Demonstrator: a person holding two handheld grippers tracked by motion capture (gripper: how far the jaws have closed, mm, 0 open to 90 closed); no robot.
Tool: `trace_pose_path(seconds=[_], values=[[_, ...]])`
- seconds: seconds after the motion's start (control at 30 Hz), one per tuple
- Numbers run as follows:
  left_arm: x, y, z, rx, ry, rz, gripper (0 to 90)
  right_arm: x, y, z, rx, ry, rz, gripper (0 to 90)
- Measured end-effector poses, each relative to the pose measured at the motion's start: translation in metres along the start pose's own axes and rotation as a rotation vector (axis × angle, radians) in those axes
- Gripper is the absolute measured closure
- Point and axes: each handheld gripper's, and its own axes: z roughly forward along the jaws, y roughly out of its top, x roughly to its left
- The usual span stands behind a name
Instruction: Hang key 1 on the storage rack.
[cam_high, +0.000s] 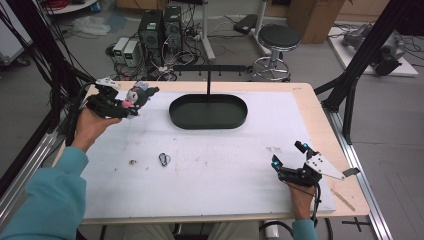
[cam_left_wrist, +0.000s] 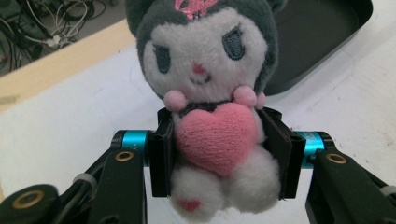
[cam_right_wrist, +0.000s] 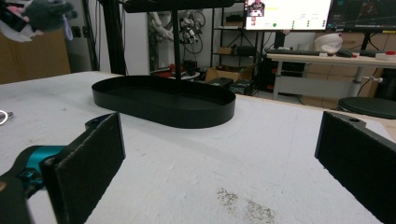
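A grey-hooded, white-faced plush toy (cam_left_wrist: 210, 60) hugs a pink heart (cam_left_wrist: 217, 137) beside a black tray (cam_high: 208, 111).

This is a lab or engineering workshop. Beyond the table (cam_high: 310, 107), at about eleven o'clock, computer towers (cam_high: 161, 27) sit on the concrete floor amid tangled cables (cam_high: 187, 47); a stool (cam_high: 278, 40) stands at one o'clock. Lit monitors (cam_right_wrist: 322, 13) and cluttered desks (cam_right_wrist: 327, 58) line the far wall.
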Motion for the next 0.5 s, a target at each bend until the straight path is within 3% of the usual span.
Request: trace_pose_path(seconds=[0.2,0.5], values=[[-0.011,0.023,0.008,-0.022,-0.024,0.035,51.9,0.0,0.0,0.0,0.0,-0.001,0.0,0.8],[-0.022,0.05,0.019,-0.05,-0.039,0.05,52.0,0.0,0.0,0.0,0.0,0.001,0.0,0.8]])
